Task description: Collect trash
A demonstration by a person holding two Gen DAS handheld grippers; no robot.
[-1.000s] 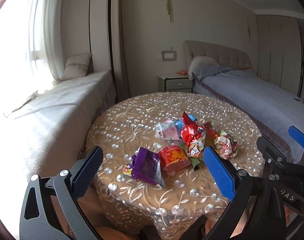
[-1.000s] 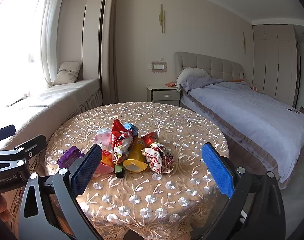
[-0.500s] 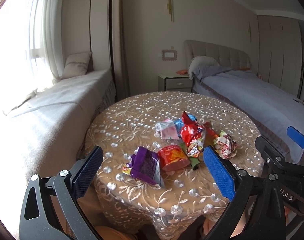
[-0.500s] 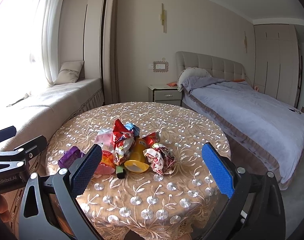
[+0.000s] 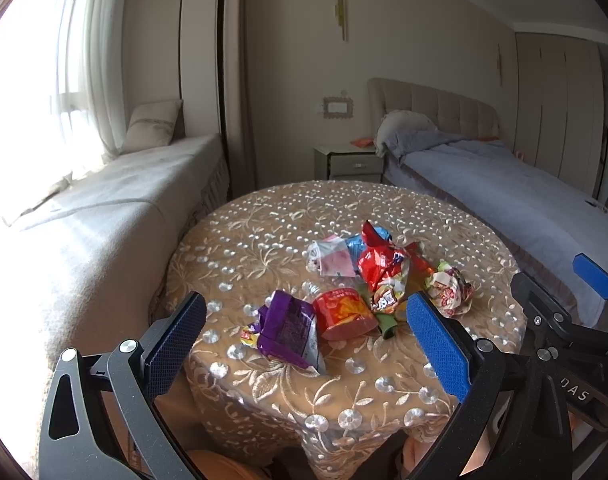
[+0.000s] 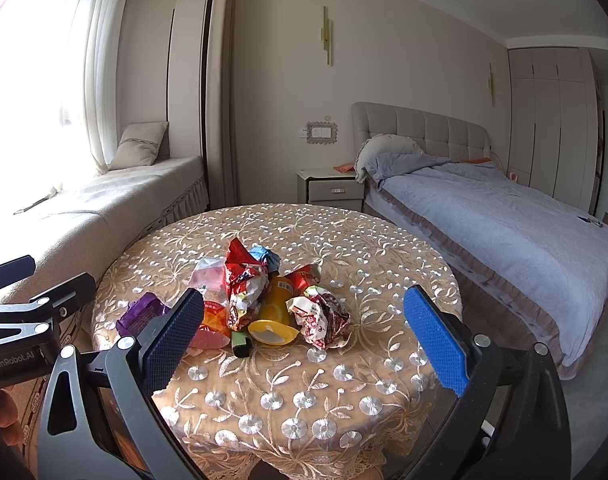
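Observation:
A pile of trash lies on a round table with a beige embroidered cloth (image 5: 287,232). It holds a purple wrapper (image 5: 288,330), a red cup on its side (image 5: 344,314), a red crumpled bag (image 5: 382,270), a pink-white packet (image 5: 332,258) and a crumpled red-white wrapper (image 5: 450,294). In the right wrist view the same pile shows the red-white wrapper (image 6: 322,316), a yellow cup (image 6: 273,320) and the purple wrapper (image 6: 141,312). My left gripper (image 5: 306,340) is open and empty, short of the purple wrapper. My right gripper (image 6: 299,332) is open and empty, short of the pile.
A bed with a grey-blue cover (image 6: 504,216) stands right of the table. A window bench with a cushion (image 5: 115,200) runs along the left. A nightstand (image 6: 330,188) stands against the back wall. The table edge (image 6: 304,440) is close to me.
Both grippers have drifted slightly, so the table and pile sit a little higher and farther in the views. Both stay open and empty.

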